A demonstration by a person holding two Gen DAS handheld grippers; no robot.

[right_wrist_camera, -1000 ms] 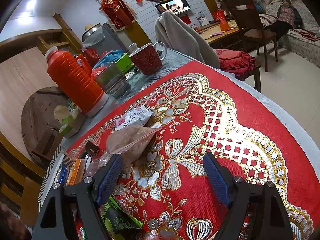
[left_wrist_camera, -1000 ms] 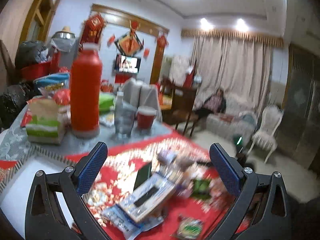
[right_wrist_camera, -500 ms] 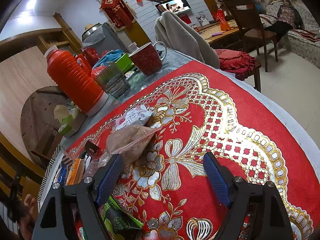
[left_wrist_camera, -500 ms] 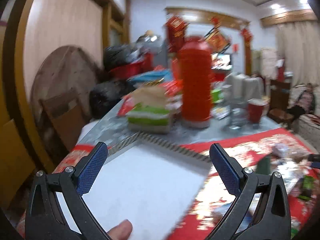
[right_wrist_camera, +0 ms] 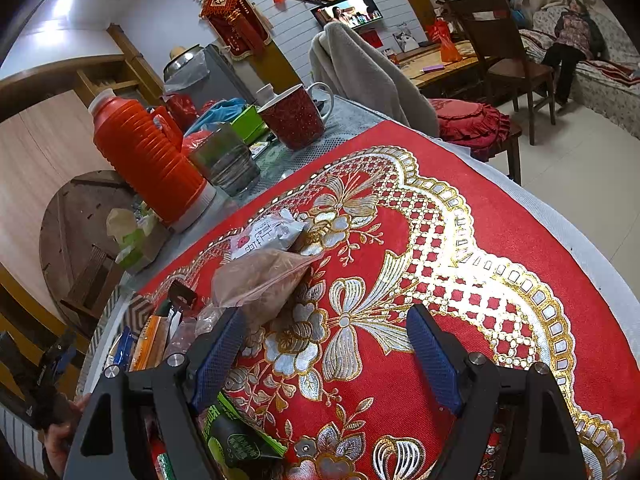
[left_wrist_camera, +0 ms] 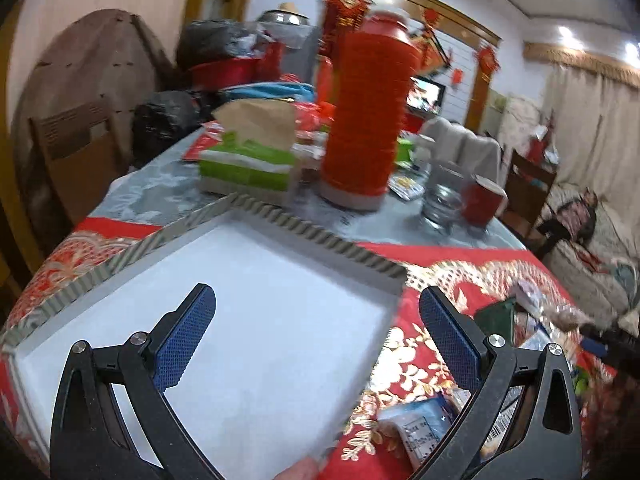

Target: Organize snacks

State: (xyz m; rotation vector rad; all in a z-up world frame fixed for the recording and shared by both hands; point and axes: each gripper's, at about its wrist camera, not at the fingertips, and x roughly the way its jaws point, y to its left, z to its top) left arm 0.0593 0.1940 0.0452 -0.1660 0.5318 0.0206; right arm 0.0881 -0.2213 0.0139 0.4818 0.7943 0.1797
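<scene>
My left gripper (left_wrist_camera: 316, 296) is open and empty, hovering low over a white tray (left_wrist_camera: 320, 236) with a ribbed grey rim. A pale blue snack packet (left_wrist_camera: 420, 428) lies just right of the tray, under the right finger. My right gripper (right_wrist_camera: 326, 316) is also open and empty, above the red and gold tablecloth (right_wrist_camera: 440, 240). Left of it lie a clear bag of brown snack (right_wrist_camera: 264, 280), a white packet (right_wrist_camera: 268, 236), a green packet (right_wrist_camera: 236, 440) and an orange packet (right_wrist_camera: 150, 340).
Behind the tray stand a red thermos (left_wrist_camera: 368, 120), a green tissue box (left_wrist_camera: 248, 160), a glass jar (left_wrist_camera: 440, 200) and a red mug (left_wrist_camera: 482, 200). A fingertip (left_wrist_camera: 300, 472) shows at the tray's near edge. Chairs (right_wrist_camera: 500, 48) stand past the table's far edge.
My left gripper has swung left and dipped, from facing the snack pile to over the white tray. The right gripper has not moved; a hand with the other gripper now shows at its left edge.
</scene>
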